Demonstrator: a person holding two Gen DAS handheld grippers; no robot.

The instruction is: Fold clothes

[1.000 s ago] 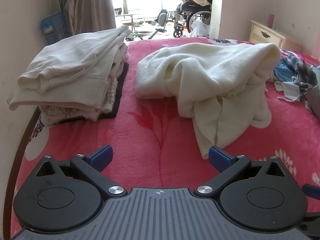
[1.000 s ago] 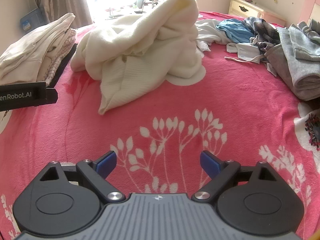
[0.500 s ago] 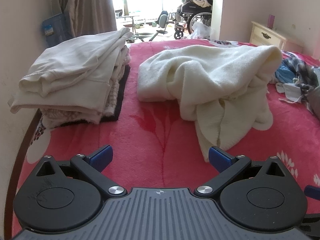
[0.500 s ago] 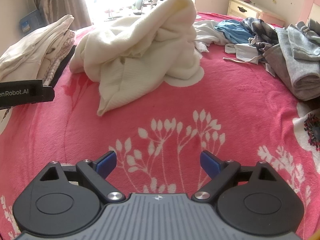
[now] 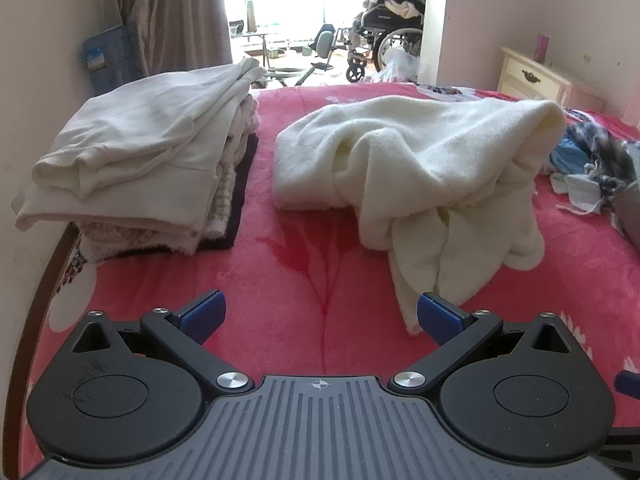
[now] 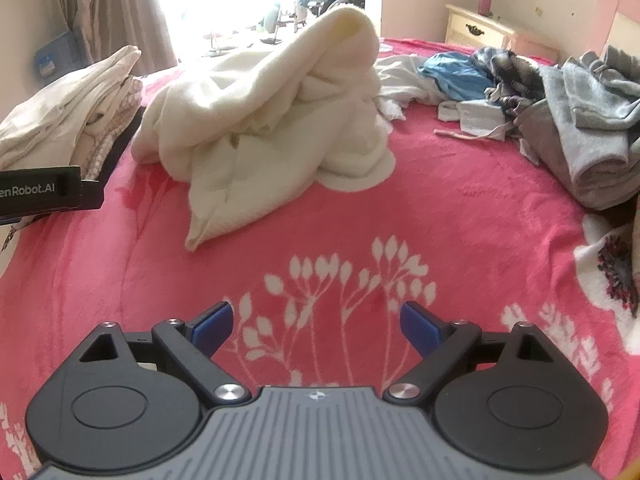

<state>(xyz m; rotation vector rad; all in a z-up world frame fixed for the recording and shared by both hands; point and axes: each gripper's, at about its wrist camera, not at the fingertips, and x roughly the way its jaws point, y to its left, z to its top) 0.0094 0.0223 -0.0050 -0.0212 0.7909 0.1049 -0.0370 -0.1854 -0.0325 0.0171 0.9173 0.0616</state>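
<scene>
Two grippers are hovering low over a pink floral blanket (image 6: pixel 460 220) covering the bed. The left gripper (image 5: pixel 320 316) is holding its jaws spread wide, with nothing between its two blue fingertips (image 5: pixel 202 314); the lowest corner of one crumpled cream garment (image 5: pixel 420 172) is lying just ahead of its right-hand tip, though contact cannot be made out. The right gripper (image 6: pixel 316 322) is likewise standing wide open and empty over the white leaf print, well short of the same cream garment (image 6: pixel 272 120), which is heaped near the middle of the bed in a single loose mound with one fold rising to a peak.

To the left, one stack of folded clothes (image 5: pixel 148 160) is sitting near the bed's edge by the wall: a pale top layer, at least two patterned layers beneath it, and one dark piece at the bottom. To the right, one untidy pile of unfolded clothes (image 6: pixel 560 100) is lying apart from the cream garment, showing grey, blue and plaid pieces; an exact count cannot be made. One bedside cabinet (image 5: pixel 532 76) is standing beyond the bed, and one wheelchair (image 5: pixel 384 40) is showing through the doorway.
</scene>
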